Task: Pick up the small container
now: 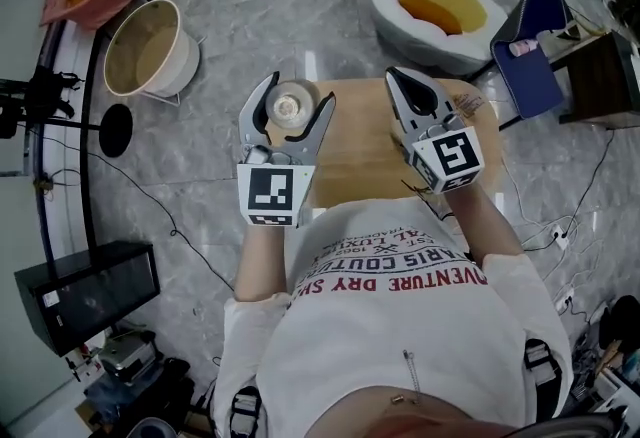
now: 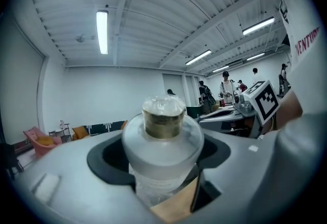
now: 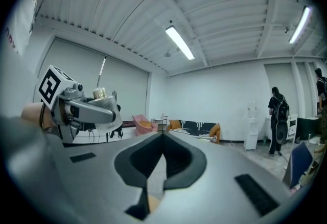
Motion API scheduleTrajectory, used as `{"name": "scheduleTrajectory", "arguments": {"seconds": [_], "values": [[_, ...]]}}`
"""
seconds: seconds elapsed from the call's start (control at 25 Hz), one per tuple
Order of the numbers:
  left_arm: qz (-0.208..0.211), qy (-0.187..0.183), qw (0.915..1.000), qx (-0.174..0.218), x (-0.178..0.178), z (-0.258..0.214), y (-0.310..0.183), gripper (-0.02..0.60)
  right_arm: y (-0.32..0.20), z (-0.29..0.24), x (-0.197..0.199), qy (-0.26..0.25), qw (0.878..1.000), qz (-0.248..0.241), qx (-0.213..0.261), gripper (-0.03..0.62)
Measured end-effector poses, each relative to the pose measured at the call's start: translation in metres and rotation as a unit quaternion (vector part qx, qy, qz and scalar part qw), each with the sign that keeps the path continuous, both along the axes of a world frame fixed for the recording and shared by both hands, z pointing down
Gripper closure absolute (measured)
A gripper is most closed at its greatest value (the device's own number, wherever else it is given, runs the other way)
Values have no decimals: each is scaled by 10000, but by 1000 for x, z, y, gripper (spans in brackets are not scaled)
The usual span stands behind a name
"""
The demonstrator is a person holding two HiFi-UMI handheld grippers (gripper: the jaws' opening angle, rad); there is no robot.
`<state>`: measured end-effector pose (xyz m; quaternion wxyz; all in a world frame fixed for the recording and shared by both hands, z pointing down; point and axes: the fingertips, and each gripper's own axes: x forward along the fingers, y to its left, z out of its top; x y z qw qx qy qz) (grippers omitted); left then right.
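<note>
While the person holds both tools level in front of the chest, the left gripper has its jaws set well apart and pressed on either side of the small container. It is a frosted, rounded jar with a gold band and a clear cap, standing upright between the dark pads. In the head view it sits over the far edge of the wooden worktop, with the jaw tips curving round it. The right gripper view shows the same jar from the side, up in the air against the room's far wall.

The right gripper has its jaws closed together, tip against tip, with nothing between them. It hangs above the right part of the worktop, just beside the left one but apart from it. On the grey floor beyond lie a white beanbag and a round tub.
</note>
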<state>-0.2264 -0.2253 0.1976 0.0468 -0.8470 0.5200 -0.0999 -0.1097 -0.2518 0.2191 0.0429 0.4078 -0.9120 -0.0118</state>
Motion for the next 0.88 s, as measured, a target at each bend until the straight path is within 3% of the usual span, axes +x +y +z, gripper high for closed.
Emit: {"name": "scheduleTrajectory", "arguments": {"seconds": [0.4, 0.88], "values": [[-42, 224, 9997, -48, -7, -5, 6, 239, 10, -9, -13, 30, 9994, -20, 353, 599], [-102, 213, 9996, -131, -12, 4, 11, 239, 17, -14, -14, -254, 9992, -153, 270, 599]]}}
